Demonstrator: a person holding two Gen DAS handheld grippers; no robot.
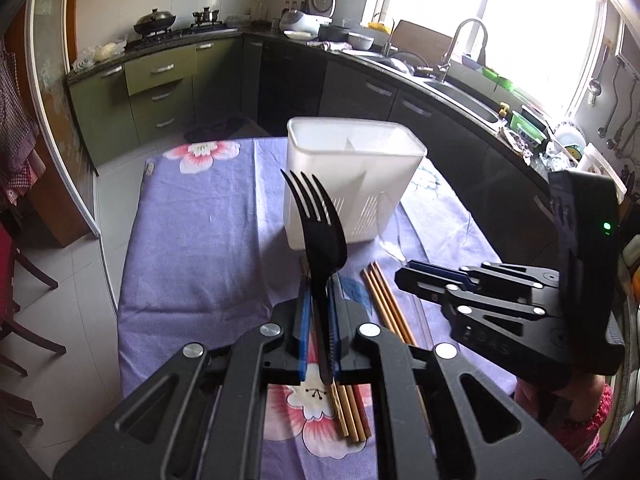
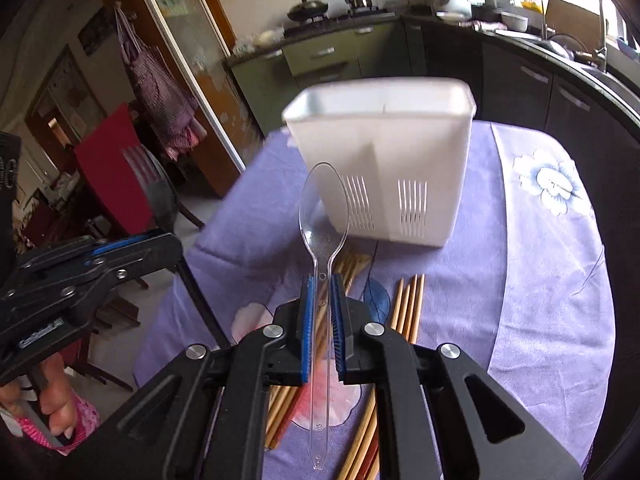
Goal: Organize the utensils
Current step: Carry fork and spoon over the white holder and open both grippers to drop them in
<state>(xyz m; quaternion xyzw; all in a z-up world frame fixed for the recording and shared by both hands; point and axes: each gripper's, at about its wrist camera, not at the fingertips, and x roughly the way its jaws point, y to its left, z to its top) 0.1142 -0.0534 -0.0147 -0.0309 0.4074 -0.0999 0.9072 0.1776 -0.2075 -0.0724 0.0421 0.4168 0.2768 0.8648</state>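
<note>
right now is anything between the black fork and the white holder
Nothing visible. The fork is clamped in the left gripper with open air up to the holder; the chopsticks lie flat on the cloth below.

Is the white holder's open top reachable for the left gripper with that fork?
Probably yes. The left gripper holds the black fork upright just short of the white holder; nothing stands between them.

The holder (image 1: 352, 184) stands on the tablecloth (image 1: 192, 248), chopsticks (image 1: 386, 304) lying before it.
</note>
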